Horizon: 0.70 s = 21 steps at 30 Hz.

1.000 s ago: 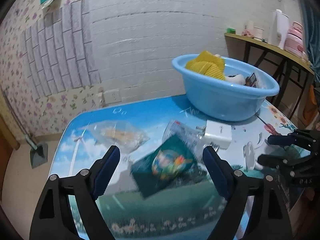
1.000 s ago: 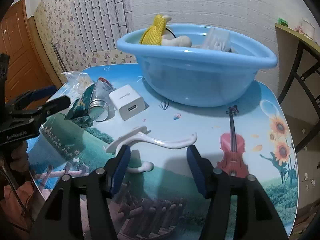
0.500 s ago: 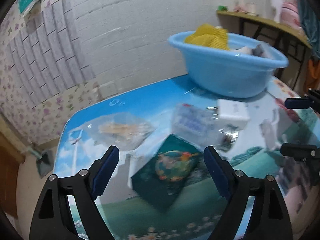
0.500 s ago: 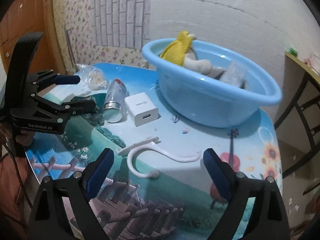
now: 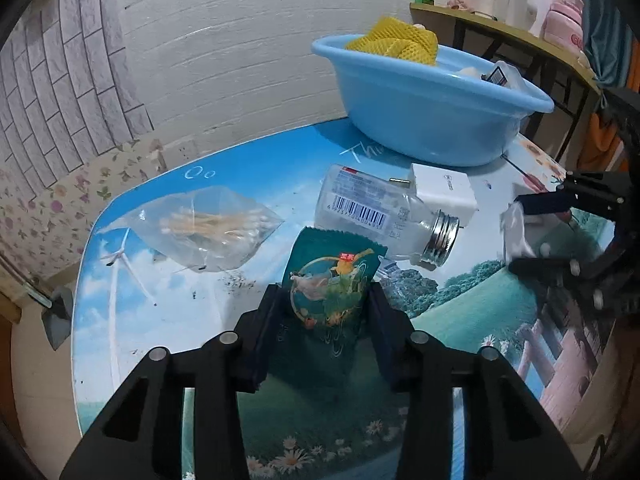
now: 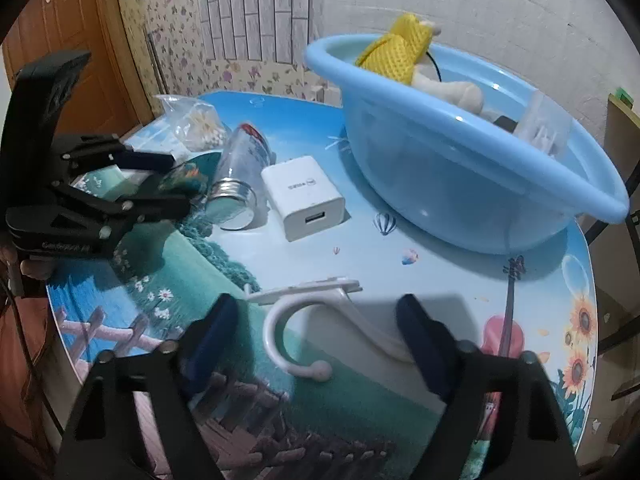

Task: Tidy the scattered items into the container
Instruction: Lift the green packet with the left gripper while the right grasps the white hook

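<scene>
Left wrist view: left gripper [image 5: 325, 312] jaws have just been closing, now clamped on the green sachet [image 5: 330, 280] by its side edges; sachet low over the table [image 5: 256, 164], top end sticking out past the pads.
Right wrist view: right gripper [image 6: 316, 332] jaws have just been closing around the white hook [image 6: 304, 320]; one end of the hook lies at the right pad, a gap shows at the left pad, so not gripped yet.
Container: blue basin [image 6: 460, 184] at the far end of the table, already part filled.
Risk, sachet: soft pack held by thin edges, likely to buckle or slide out on the lift.
Risk, hook: curved, off-centre between the pads; closing may spin or skid it away.
Risk, neighbours: glass jar [image 5: 384, 216] lies on its side touching the charger [image 5: 442, 192]; a nudge could roll it.
Risk, carry: both grippers head for one basin, paths may cross.
</scene>
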{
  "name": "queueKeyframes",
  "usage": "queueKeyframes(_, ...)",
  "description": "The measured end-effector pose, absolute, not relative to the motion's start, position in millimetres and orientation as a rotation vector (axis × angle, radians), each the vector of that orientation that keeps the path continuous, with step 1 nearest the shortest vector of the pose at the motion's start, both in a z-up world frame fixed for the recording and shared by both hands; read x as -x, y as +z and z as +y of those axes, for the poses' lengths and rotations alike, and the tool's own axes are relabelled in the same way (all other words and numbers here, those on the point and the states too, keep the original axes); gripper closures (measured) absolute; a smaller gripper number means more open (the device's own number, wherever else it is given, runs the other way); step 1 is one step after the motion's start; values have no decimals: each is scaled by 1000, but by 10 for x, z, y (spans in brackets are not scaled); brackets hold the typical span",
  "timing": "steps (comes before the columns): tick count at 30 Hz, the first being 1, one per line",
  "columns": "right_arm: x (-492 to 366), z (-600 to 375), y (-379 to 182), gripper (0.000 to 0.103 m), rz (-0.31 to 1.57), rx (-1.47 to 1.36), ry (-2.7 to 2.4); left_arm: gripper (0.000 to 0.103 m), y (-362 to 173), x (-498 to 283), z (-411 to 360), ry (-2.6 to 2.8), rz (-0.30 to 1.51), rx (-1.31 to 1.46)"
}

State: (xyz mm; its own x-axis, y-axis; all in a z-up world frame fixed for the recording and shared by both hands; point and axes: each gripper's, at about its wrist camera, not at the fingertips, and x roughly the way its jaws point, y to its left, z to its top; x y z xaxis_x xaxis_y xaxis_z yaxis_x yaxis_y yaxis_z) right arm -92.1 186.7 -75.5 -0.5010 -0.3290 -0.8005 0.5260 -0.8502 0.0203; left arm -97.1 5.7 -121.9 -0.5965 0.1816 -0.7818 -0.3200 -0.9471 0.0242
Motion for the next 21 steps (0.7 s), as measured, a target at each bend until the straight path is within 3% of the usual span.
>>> queueKeyframes(1,904,1886,-739,47,302,-1170,-2348,62,-1219,965,59,2571,232,1230)
queueKeyframes(10,876,1998,-609,48,180,-1154,-2351,62,-1010,846,68,2633,151,1169)
queueKeyframes(21,733,2307,28,48,-1,-911,-2484,62,-335,751,300,2684,87,941)
